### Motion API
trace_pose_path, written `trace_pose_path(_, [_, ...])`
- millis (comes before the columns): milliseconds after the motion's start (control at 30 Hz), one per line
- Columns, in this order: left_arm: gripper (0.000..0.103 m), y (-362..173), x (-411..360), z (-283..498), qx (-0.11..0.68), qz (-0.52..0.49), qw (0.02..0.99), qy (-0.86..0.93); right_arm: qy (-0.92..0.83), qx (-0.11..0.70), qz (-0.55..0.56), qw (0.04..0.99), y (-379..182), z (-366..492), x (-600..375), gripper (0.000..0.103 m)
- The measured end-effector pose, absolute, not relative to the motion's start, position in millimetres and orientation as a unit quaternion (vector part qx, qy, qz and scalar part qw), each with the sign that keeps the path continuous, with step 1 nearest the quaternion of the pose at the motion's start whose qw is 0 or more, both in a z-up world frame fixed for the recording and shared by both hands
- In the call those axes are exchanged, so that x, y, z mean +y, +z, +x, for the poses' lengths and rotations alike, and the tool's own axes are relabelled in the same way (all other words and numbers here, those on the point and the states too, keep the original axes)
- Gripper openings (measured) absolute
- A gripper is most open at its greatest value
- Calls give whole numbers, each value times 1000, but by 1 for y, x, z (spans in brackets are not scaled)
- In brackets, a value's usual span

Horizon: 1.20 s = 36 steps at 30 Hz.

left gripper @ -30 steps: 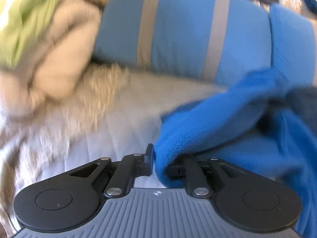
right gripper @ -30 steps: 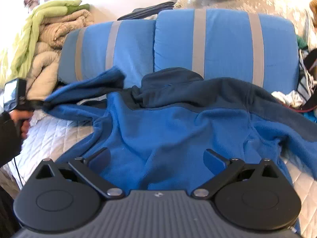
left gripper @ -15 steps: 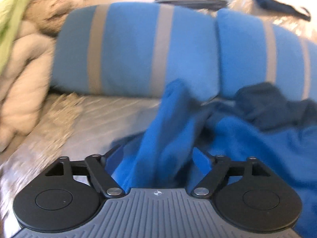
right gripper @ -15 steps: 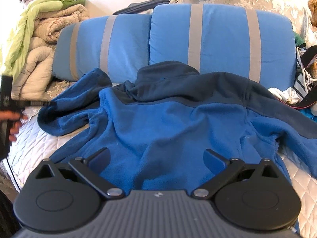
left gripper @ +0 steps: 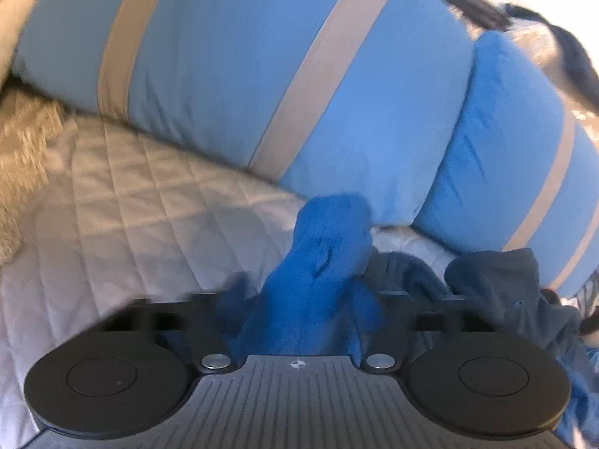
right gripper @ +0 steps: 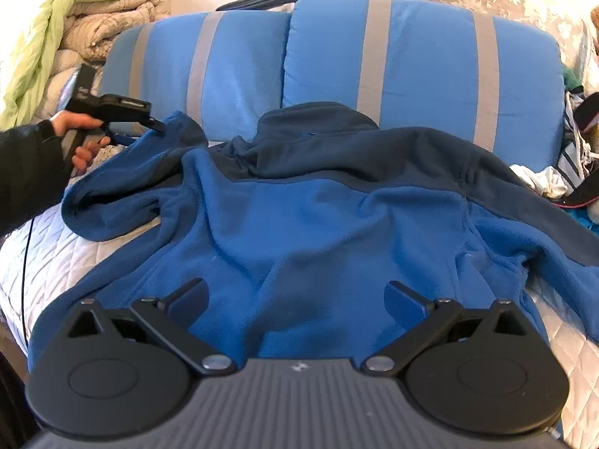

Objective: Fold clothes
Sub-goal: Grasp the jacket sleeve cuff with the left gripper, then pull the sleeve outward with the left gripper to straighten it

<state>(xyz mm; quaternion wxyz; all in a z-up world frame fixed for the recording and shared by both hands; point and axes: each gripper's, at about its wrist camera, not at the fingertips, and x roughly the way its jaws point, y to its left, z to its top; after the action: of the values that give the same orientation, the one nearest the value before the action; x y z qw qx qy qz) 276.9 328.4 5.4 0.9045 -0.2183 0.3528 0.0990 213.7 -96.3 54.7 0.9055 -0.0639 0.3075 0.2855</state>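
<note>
Left sleeve pinched, right side waiting

Left hand-held gripper [left gripper: 303,299] has its jaws closing on the cuff end of the bright blue fleece sleeve [left gripper: 325,247], with the fabric bunched between them and rising past the tips; motion blur hides the pads themselves. From the right wrist view the same black tool [right gripper: 157,125] sits at the sleeve's tip near the left edge of the bed, carried by a bare hand [right gripper: 80,138] coming out of a dark sleeve [right gripper: 26,172].

Right hand-held gripper [right gripper: 295,299] hangs over the lower hem with its jaws spread wide and nothing between them; whether its fingers touch the fleece cannot be told.

Spread back-up across the white quilted bed cover [right gripper: 56,247] lies the two-tone fleece jacket [right gripper: 318,224], bright blue in the body and dark navy across the shoulders and collar. Its collar lies against the base of two light blue pillows with grey stripes [right gripper: 411,56] propped along the head of the bed. The right sleeve runs out toward the right edge of the bed.

A stack of folded beige and green blankets [right gripper: 93,18] is piled at the far left corner, beside the pillows
</note>
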Motion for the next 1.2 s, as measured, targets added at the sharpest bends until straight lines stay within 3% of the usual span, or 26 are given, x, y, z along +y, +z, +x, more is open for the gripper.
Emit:
trace_pose_path(233, [8, 45, 331, 222, 280, -182, 929, 160, 281, 305, -72, 907, 52, 216, -92, 103])
trace_pose_path(400, [8, 83, 332, 120, 179, -152, 939, 250, 271, 295, -76, 913, 52, 215, -93, 103])
trace_pose_path(600, [9, 65, 344, -18, 126, -142, 906, 379, 268, 281, -90, 917, 53, 209, -92, 103])
trace_pose_path(800, [12, -28, 400, -110, 182, -319, 821, 437, 261, 279, -101, 919, 49, 201, -90, 103])
trace_pose_path(900, [17, -54, 408, -131, 188, -382, 804, 414, 258, 280, -115, 917, 44, 198, -86, 103])
trace_pose_path(1000, [29, -55, 410, -141, 193, -391, 801, 410, 254, 281, -129, 917, 40, 197, -83, 103])
trace_pose_path(1067, [48, -48, 414, -151, 185, -393, 802, 410, 250, 282, -130, 917, 38, 197, -82, 103])
trace_pose_path(1167, [67, -42, 426, -170, 143, -410, 801, 413, 245, 283, -132, 918, 37, 196, -82, 103])
trace_pose_path(1200, [69, -41, 432, -175, 135, -418, 798, 412, 245, 282, -134, 918, 37, 197, -81, 103])
